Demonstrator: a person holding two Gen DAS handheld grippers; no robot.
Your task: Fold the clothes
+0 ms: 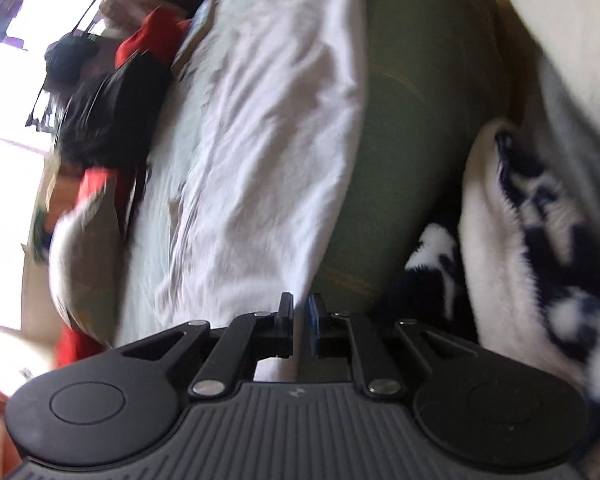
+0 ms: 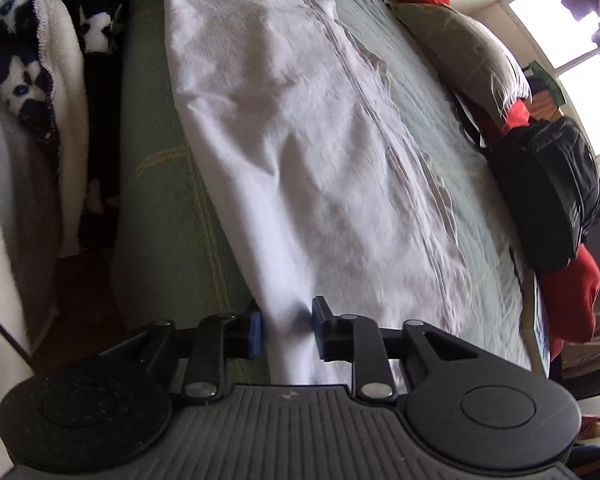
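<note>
- A white garment (image 2: 300, 140) lies lengthwise on a green-covered bed (image 2: 160, 200).
- Left hand-held gripper (image 1: 300, 330): jaws a narrow slit apart, nothing gripped, at the garment's edge.
- Right hand-held gripper (image 2: 286, 332): jaws apart, with cloth between them but not pinched.
- A black bag (image 2: 548, 192) sits beside a pillow (image 2: 468, 52).

White garment (image 2: 308, 152), creased, folded lengthwise, flat along the green bedspread (image 2: 172, 208)

Your left gripper (image 1: 300, 326) points downward, its jaws parted by only a narrow slit. Your right gripper (image 2: 286, 330) tilts down too, jaws clearly apart.
</note>
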